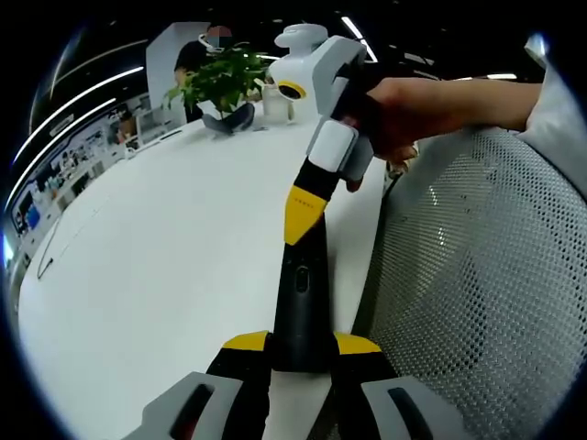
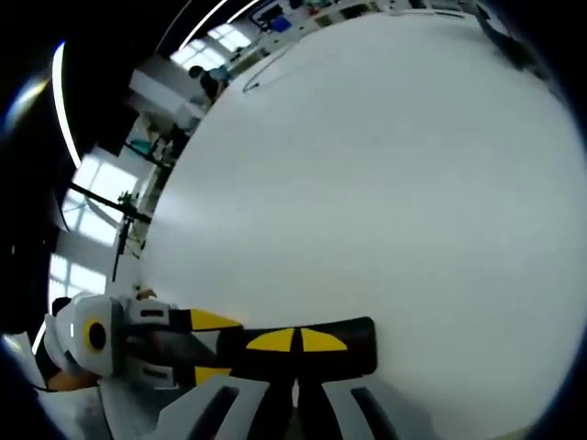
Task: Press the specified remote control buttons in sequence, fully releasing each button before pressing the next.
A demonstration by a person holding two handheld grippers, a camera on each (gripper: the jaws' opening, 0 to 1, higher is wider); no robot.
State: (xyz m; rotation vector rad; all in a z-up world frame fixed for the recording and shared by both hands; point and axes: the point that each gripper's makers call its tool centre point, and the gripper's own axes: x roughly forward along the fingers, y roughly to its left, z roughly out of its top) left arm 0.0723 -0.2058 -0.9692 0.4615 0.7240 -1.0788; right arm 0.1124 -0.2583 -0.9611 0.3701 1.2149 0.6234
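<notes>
Left gripper (image 1: pixel 298 367) had its fingers clamped on the near end of the black remote (image 1: pixel 301 293), held above the white counter (image 1: pixel 165 247). Right gripper (image 1: pixel 303 215) pressed its 2 closed fingertips on the remote's face; which button, or how many remained, couldn't be judged.

Potted plant (image 1: pixel 223 78) on white table (image 1: pixel 165 257), mesh chair (image 1: pixel 477 275) beside.

Big white table (image 1: pixel 165 275) takes up most of the space, with a grey mesh chair (image 1: pixel 477 275) pushed up right beside it. There's a potted plant (image 1: pixel 220 78) at the far end, strip lights (image 1: pixel 353 27) overhead on a dark ceiling, and bright windows (image 2: pixel 92 192) off to one side.
</notes>
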